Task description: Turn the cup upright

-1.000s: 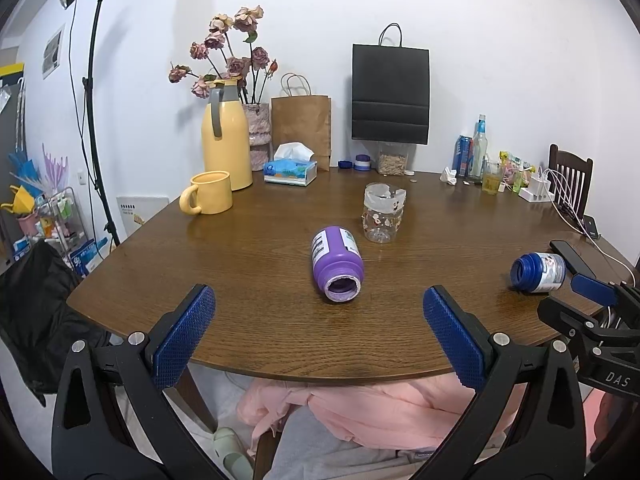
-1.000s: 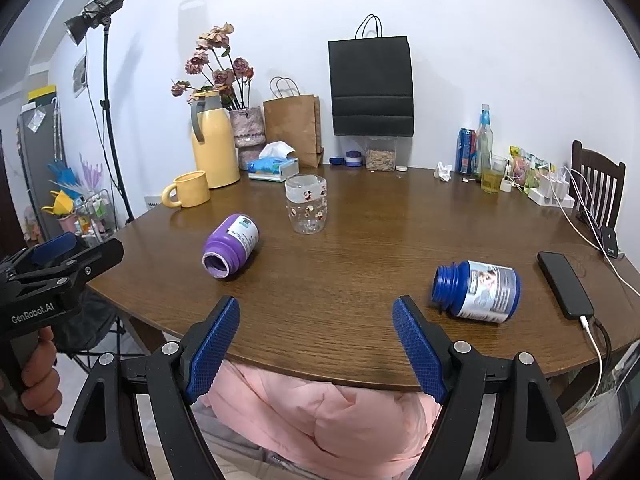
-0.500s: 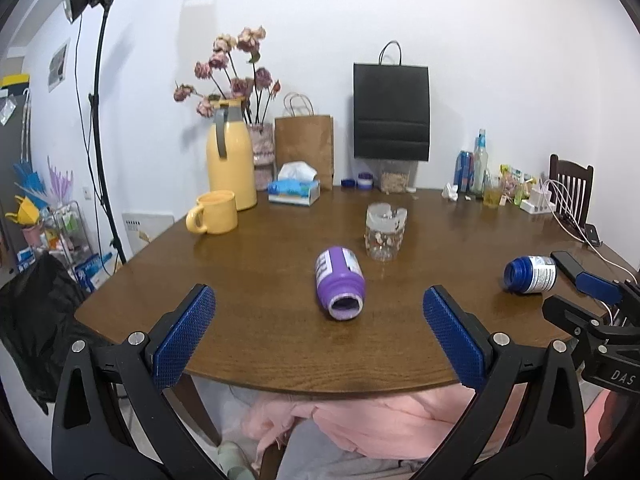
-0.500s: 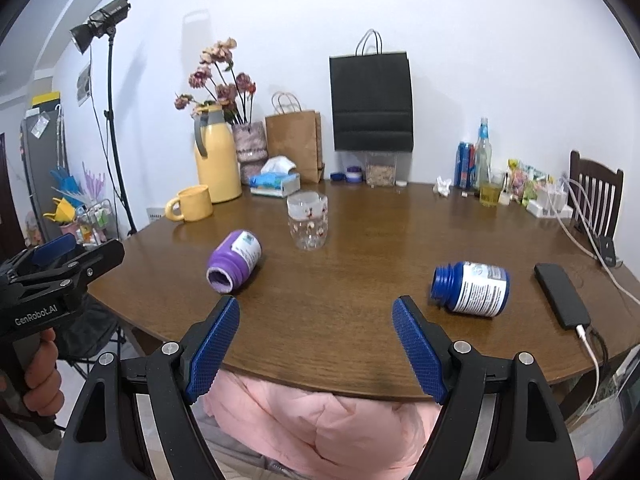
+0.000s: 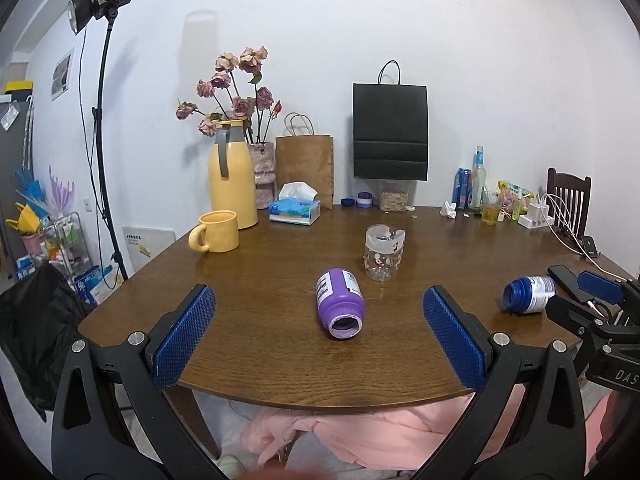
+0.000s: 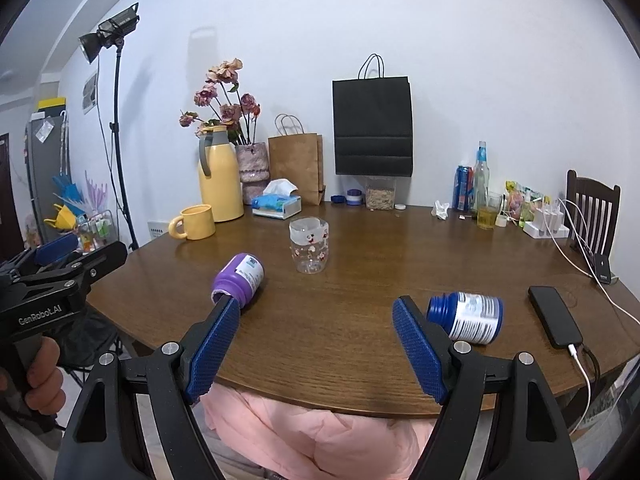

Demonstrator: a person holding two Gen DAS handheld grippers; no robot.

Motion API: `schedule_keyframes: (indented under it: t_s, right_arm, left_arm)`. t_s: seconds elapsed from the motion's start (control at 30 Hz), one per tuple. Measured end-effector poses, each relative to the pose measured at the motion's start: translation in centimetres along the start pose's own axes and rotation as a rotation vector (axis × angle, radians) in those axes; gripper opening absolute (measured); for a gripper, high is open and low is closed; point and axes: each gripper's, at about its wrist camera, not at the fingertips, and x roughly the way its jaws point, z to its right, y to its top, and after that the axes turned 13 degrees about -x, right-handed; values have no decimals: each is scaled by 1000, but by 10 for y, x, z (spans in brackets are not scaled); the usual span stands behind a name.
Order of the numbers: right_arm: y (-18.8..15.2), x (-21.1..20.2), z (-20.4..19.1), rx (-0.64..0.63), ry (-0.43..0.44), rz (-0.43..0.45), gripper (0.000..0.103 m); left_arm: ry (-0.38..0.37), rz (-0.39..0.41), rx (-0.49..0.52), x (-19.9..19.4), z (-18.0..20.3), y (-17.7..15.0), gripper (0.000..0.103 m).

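A clear glass cup (image 5: 383,253) with small red prints and a white band stands upside down near the table's middle; it also shows in the right wrist view (image 6: 310,249). A purple bottle (image 5: 340,302) lies on its side in front of it, mouth toward me, also in the right wrist view (image 6: 239,279). A blue bottle (image 6: 466,316) lies on its side at the right, also in the left wrist view (image 5: 528,294). My left gripper (image 5: 318,340) is open and empty, short of the purple bottle. My right gripper (image 6: 316,346) is open and empty over the table's near edge.
A yellow mug (image 5: 216,232), yellow flask (image 5: 232,176), tissue box (image 5: 295,210), paper bags and flowers stand at the back left. A phone on a cable (image 6: 554,320) lies at the right. Bottles, a glass and a chair (image 6: 592,208) are at the back right.
Both grippers have risen and tilted slightly, so the table sits lower in both views. Nothing on the table has moved. Both stay open.
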Motion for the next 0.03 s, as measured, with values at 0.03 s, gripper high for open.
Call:
schedule_keyframes:
  t_s: [0.03]
  right_arm:
    - [0, 0, 0, 0, 0, 0, 83]
  left_arm:
    - [-2, 1, -1, -1, 0, 0, 103]
